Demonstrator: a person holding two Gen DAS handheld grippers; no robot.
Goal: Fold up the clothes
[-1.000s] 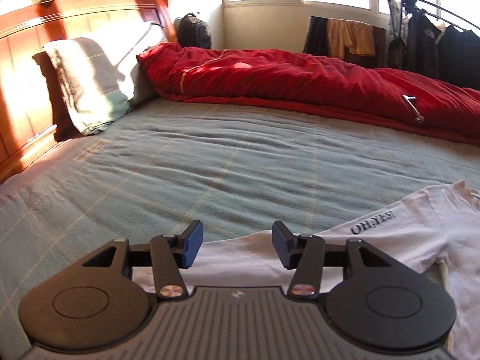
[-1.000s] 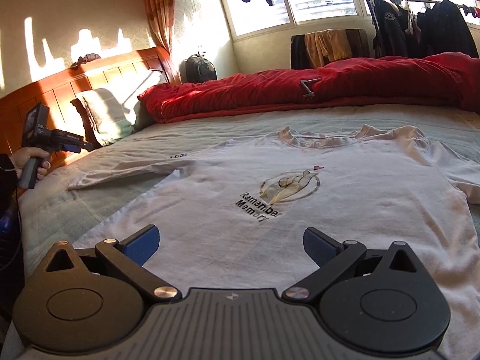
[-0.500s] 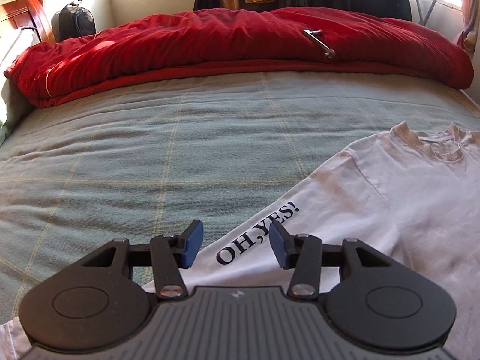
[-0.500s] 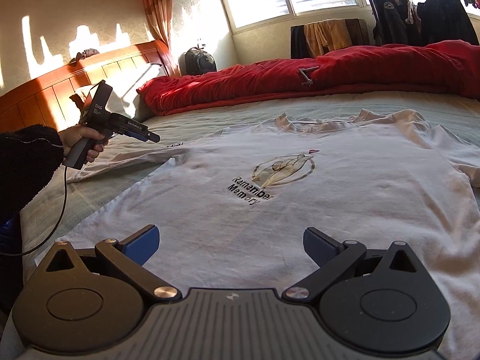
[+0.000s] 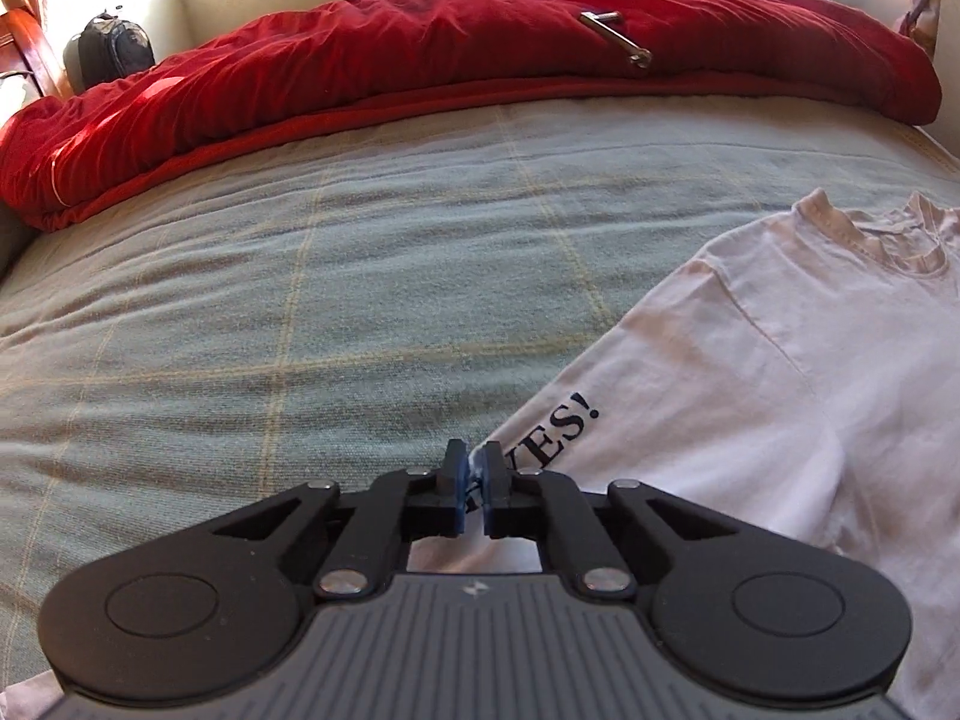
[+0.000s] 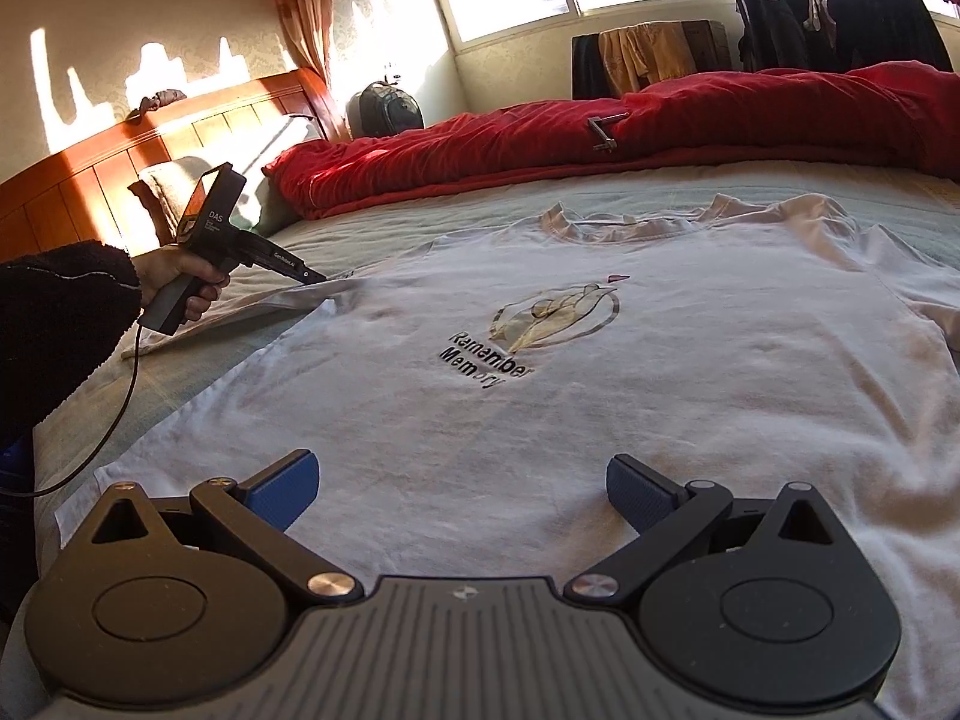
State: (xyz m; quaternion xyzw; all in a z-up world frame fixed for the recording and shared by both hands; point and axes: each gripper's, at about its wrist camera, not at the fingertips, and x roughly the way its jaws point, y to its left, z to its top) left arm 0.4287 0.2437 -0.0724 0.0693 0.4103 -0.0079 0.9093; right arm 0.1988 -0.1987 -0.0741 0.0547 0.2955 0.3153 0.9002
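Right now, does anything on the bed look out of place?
Yes. A small metal crank-like tool lies on the red quilt, odd among bedding. The white T-shirt lies flat, only its collar rumpled.

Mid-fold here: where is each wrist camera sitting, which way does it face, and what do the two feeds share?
Left wrist: on the left gripper, low over the sleeve, facing the red duvet; its fingers pinch sleeve fabric.
Right wrist: on the right gripper, at the T-shirt hem, facing the window; its open fingers, plus the left hand and its gripper at the sleeve.
Shared: T-shirt, duvet, backpack.
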